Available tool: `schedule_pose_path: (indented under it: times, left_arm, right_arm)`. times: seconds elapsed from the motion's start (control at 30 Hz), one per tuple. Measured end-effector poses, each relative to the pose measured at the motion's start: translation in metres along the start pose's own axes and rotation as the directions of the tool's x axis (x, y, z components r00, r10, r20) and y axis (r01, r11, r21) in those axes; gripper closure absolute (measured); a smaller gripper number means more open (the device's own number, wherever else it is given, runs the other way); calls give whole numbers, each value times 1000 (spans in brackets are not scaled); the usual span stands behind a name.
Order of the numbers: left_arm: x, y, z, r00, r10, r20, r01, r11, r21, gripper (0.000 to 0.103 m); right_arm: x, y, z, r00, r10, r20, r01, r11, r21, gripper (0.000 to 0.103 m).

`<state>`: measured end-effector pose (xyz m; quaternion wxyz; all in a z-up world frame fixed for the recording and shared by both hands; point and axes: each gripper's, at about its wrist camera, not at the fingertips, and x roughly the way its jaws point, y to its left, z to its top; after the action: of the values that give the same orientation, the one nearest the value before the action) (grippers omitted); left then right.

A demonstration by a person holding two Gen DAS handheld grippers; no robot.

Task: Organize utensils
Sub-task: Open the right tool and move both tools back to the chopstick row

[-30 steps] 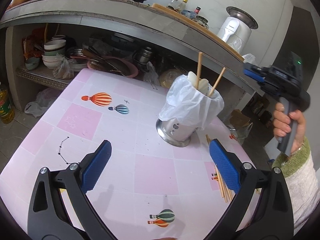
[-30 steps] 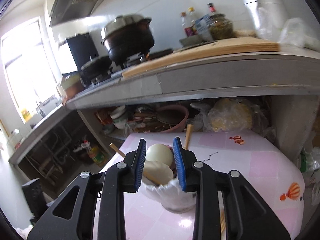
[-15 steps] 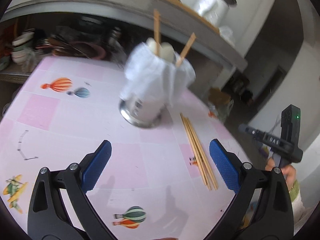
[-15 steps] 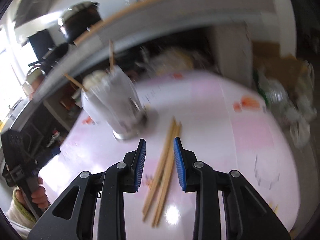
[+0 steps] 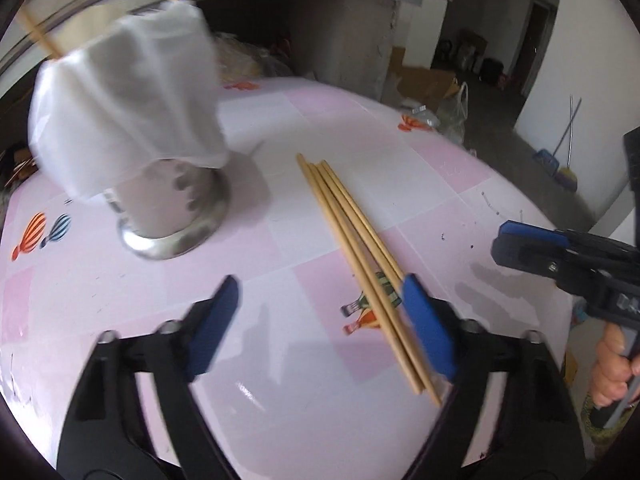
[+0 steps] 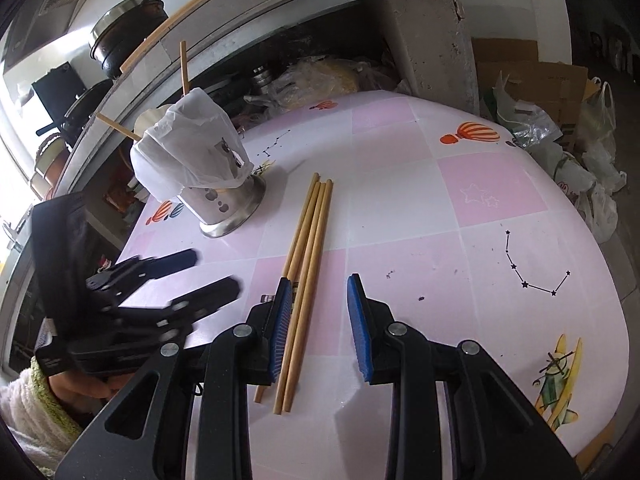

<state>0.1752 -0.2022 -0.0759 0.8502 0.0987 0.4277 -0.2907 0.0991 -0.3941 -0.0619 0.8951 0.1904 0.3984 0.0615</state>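
Observation:
Several wooden chopsticks [image 5: 356, 248] lie side by side on the pink table [image 5: 280, 360]; they also show in the right wrist view [image 6: 308, 256]. A steel utensil holder [image 5: 168, 208] lined with a white plastic bag stands to their left, with two chopsticks and white spoons in it; it also shows in the right wrist view [image 6: 224, 204]. My left gripper [image 5: 320, 326] is open and empty, low over the table, its right finger beside the chopsticks' near ends. My right gripper [image 6: 320, 332] is open, straddling the chopsticks' near half just above them.
A concrete counter with a cluttered shelf under it [image 6: 312, 76] runs behind the table. Cardboard boxes and plastic bags [image 6: 560, 120] lie on the floor to the right. The left gripper body and hand [image 6: 120, 312] sit close to my right gripper's left side.
Both grippers swung down and toward the loose chopsticks. The right gripper opened wider and now straddles them. The left gripper came closer to the holder and chopsticks.

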Motion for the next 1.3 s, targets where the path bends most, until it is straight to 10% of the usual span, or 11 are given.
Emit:
schedule_pose_path:
  times: [0.47,1.3]
  left_arm:
    - [47,-16,13,995,-5,-96,6,1000,6,81]
    - [48,-18,16,993,-35,-114,32,999,-27,87]
  right_arm:
    - [11,-14,-4,999,33,-23,-32,999,36,74]
    - [10,-17,-6,998,53,-20,-52,997,53,74]
